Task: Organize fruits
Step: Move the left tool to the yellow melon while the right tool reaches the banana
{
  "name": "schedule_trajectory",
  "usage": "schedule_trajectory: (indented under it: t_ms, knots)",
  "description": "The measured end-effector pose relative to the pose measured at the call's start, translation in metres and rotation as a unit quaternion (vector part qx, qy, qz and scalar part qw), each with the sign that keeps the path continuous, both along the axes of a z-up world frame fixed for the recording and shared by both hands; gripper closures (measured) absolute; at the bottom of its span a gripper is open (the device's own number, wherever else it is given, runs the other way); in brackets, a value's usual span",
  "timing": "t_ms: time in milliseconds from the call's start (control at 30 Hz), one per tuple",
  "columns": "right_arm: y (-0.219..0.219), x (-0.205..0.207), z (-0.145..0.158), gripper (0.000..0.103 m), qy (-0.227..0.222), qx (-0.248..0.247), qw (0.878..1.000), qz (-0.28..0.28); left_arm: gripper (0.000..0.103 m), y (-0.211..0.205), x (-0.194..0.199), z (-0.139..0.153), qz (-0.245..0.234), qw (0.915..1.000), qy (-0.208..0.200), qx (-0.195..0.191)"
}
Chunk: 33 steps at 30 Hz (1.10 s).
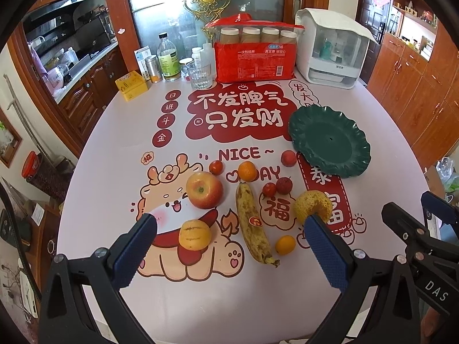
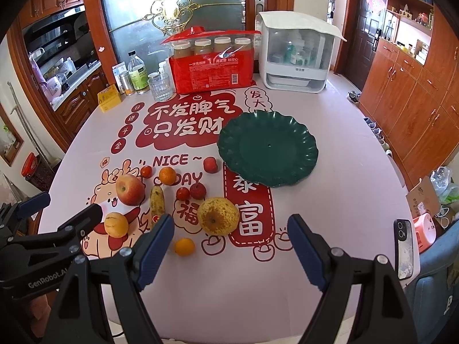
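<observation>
Several fruits lie loose on the printed tablecloth: a red apple (image 1: 204, 189) (image 2: 130, 190), a spotted banana (image 1: 253, 223) (image 2: 157, 202), a yellow pear (image 1: 313, 205) (image 2: 219, 215), a striped yellow fruit (image 1: 194, 234) (image 2: 116, 224), an orange (image 1: 247, 171) (image 2: 167, 175), a small kumquat (image 1: 285, 245) (image 2: 184, 246) and small red fruits (image 1: 284, 185) (image 2: 198, 191). An empty dark green plate (image 1: 330, 140) (image 2: 268, 147) sits to their right. My left gripper (image 1: 229, 223) is open above the near fruits. My right gripper (image 2: 231, 223) is open, near the pear.
At the table's back stand a red pack of paper cups (image 1: 254, 57) (image 2: 213, 66), a white cup cabinet (image 1: 330, 48) (image 2: 298, 54), a glass (image 1: 200, 76) (image 2: 160, 87), bottles (image 1: 168, 57) and a yellow box (image 1: 131, 85). A phone (image 2: 404, 250) lies at the right edge.
</observation>
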State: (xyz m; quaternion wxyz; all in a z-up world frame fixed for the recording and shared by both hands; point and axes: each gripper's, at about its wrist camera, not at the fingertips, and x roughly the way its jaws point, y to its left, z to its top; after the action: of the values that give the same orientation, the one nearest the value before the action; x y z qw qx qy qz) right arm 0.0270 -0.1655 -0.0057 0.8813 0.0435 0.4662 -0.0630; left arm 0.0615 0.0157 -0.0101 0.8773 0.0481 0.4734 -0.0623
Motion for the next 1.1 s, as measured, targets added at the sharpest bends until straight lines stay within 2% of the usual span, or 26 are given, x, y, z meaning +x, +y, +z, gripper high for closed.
schedule_trajectory:
  t_ms: [200, 300, 333, 400, 500, 633, 733, 900, 1100]
  knots:
    - [0.001, 0.005, 0.0, 0.021, -0.007, 0.001, 1.0, -0.001, 0.001, 0.0, 0.004, 0.0, -0.001, 1.0, 0.001, 0.0]
    - [0.001, 0.008, -0.001, 0.021, 0.003, -0.003, 1.0, -0.004, 0.001, 0.001, 0.006, 0.0, -0.004, 1.0, 0.001, 0.0]
    - [0.002, 0.013, -0.003, 0.021, 0.023, -0.012, 1.0, -0.006, 0.001, 0.002, 0.008, 0.0, -0.005, 1.0, 0.002, 0.0]
    - [0.003, 0.016, -0.005, 0.021, 0.034, -0.011, 0.999, -0.008, 0.001, 0.004, 0.013, 0.0, -0.008, 1.0, 0.004, 0.0]
    - [0.003, 0.019, -0.008, 0.021, 0.032, -0.009, 0.999, -0.011, 0.001, 0.009, 0.021, -0.003, -0.008, 0.9999, 0.01, -0.003]
    - [0.006, 0.022, -0.014, 0.021, 0.052, -0.021, 0.998, -0.007, 0.001, 0.02, 0.031, -0.013, 0.003, 0.9997, 0.024, -0.009]
    - [0.011, 0.024, -0.02, 0.021, 0.041, -0.031, 0.999, 0.001, 0.001, 0.033, 0.037, -0.022, 0.014, 0.9991, 0.037, -0.016]
    - [0.025, 0.032, -0.031, 0.022, 0.054, -0.023, 0.998, 0.034, 0.001, 0.052, 0.045, -0.041, 0.025, 0.9976, 0.06, -0.023]
    - [0.035, 0.039, -0.051, 0.023, 0.092, -0.003, 0.994, 0.064, 0.001, 0.065, 0.052, -0.063, 0.019, 0.9972, 0.072, -0.009]
